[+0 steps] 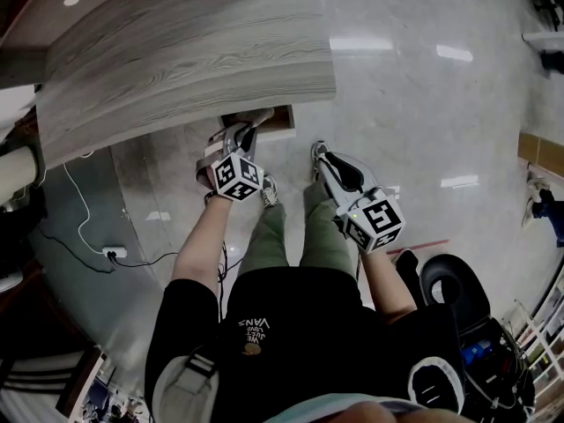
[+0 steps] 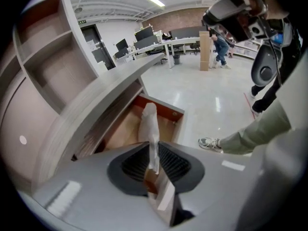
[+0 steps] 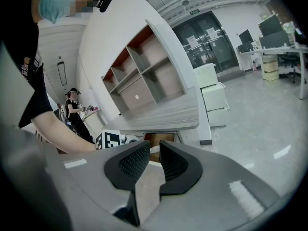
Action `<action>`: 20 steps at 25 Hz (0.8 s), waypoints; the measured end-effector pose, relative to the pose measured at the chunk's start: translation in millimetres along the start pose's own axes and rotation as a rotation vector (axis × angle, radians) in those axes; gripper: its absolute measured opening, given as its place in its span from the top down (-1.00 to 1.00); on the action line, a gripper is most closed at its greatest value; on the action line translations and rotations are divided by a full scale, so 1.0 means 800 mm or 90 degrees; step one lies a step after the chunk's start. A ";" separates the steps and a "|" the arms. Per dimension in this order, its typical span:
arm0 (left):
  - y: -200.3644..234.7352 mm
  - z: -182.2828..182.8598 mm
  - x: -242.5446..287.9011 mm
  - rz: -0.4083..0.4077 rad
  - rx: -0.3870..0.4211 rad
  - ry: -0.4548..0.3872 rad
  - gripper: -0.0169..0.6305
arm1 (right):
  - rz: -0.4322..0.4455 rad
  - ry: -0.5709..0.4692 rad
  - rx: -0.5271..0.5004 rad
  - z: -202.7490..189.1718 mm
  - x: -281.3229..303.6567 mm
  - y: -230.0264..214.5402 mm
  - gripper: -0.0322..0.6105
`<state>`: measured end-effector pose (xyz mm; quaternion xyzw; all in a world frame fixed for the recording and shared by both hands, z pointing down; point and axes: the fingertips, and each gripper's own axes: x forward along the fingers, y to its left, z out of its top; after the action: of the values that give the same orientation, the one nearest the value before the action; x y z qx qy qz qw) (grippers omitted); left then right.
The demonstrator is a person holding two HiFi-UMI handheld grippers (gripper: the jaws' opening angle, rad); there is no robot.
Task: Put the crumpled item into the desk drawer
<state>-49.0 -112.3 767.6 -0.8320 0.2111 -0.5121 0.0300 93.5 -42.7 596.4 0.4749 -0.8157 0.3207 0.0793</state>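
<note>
Paper (image 2: 149, 125), white and crumpled into a tall narrow wad, is clamped between the closed jaws of the left gripper (image 2: 153, 157). Its top sticks out over the open wooden drawer (image 2: 162, 109) under the bench (image 2: 103, 93). The right gripper (image 3: 154, 161) hangs nearby, jaws slightly apart on nothing.

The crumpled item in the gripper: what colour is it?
White. The crumpled item shows clearest in the left gripper view, pinched by the left gripper.
</note>
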 end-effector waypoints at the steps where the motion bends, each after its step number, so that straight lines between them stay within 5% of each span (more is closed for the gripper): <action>1: -0.001 0.000 0.000 -0.005 -0.003 -0.001 0.75 | 0.000 0.000 0.000 0.000 0.000 0.001 0.78; 20: -0.012 -0.001 -0.008 -0.036 -0.025 -0.015 0.57 | -0.005 -0.008 0.008 -0.005 -0.005 0.006 0.78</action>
<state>-48.8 -101.3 765.3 -0.8440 0.1970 -0.4988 0.0017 90.8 -35.5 595.8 0.4807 -0.8120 0.3229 0.0727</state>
